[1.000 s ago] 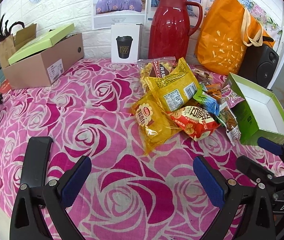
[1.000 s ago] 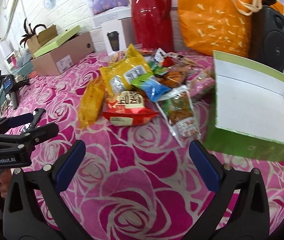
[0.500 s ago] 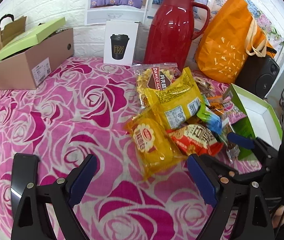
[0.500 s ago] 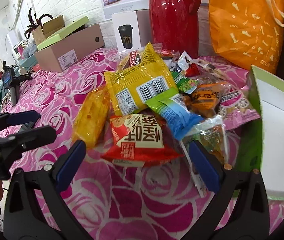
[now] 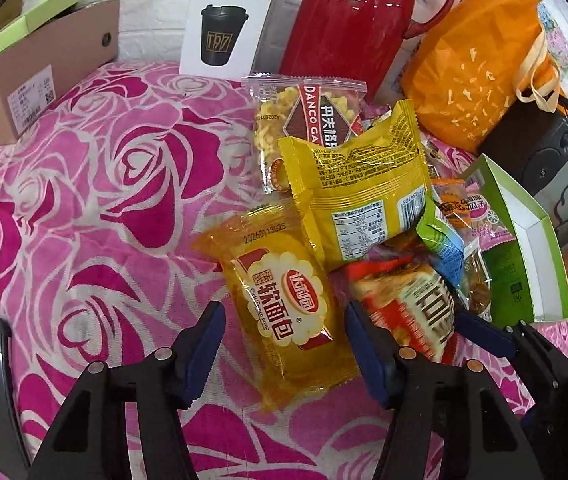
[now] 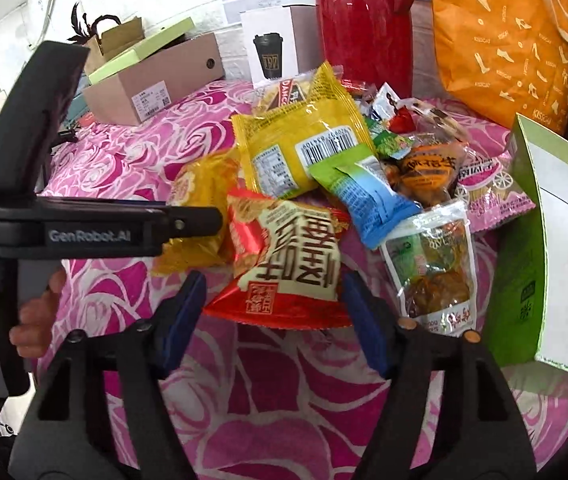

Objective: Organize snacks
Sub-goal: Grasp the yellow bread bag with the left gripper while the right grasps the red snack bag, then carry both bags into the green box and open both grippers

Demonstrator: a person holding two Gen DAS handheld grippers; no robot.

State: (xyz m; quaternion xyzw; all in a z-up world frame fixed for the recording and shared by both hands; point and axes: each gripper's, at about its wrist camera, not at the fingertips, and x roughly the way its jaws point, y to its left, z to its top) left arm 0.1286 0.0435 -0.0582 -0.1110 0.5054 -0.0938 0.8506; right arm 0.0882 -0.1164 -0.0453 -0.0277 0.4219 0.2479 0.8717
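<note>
Green box [image 6: 523, 296] sits empty at 3 o'clock of the snack pile [image 6: 323, 168]. Both claws are wide: left gripper [image 5: 284, 344] straddles the yellow bread pack [image 5: 284, 300], right gripper [image 6: 274, 316] the red bag [image 6: 291, 268]. Slick wrappers might slip, dragging neighbours.

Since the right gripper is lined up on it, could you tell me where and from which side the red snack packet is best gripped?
Grip the red snack packet across its near bottom edge, coming in low from the front as the open right gripper now points. That flat sealed edge lies free on the cloth between the fingers, while its far end is tucked under the blue-green packet.
</note>
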